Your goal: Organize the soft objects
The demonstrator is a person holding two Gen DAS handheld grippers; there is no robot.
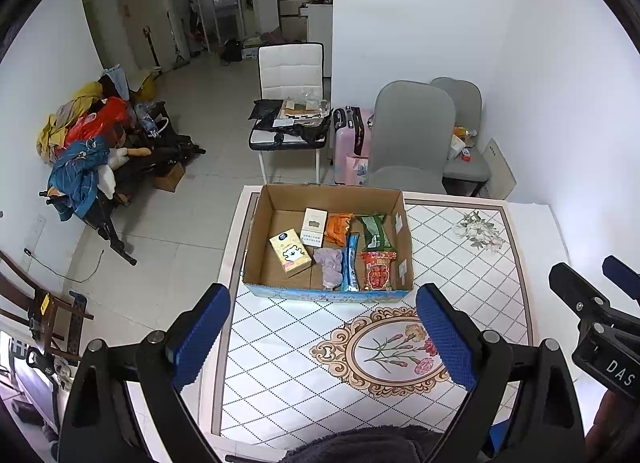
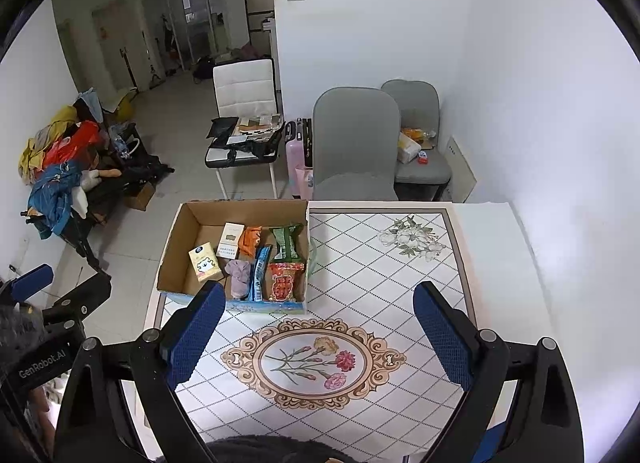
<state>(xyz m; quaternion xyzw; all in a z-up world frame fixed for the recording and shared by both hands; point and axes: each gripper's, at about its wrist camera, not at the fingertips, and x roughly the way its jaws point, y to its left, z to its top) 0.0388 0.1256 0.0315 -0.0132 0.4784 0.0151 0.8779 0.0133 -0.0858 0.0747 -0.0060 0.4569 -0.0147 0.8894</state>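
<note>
A cardboard box (image 1: pixel 256 231) (image 2: pixel 172 239) stands on the far left part of the table. In it lie a yellow tissue pack (image 1: pixel 290 252) (image 2: pixel 205 262), a white packet (image 1: pixel 313 228) (image 2: pixel 231 241), an orange pouch (image 1: pixel 338 228), a green snack bag (image 1: pixel 375 232) (image 2: pixel 287 241), a red snack bag (image 1: pixel 377 270) (image 2: pixel 283 282), a blue stick pack (image 1: pixel 350 263) and a purple cloth (image 1: pixel 330 263) (image 2: pixel 238 272). My left gripper (image 1: pixel 324 337) hovers open before the box, nothing between its fingers. My right gripper (image 2: pixel 318 337) is open over the table's middle, empty too.
The table (image 1: pixel 460 263) (image 2: pixel 400 263) has a white diamond-pattern cloth with a flower medallion. Two grey chairs (image 1: pixel 408 131) stand behind it, a white chair (image 1: pixel 290 71) with papers and a pink suitcase (image 1: pixel 352 135) further left. Clothes pile (image 1: pixel 84 131) on the floor at left.
</note>
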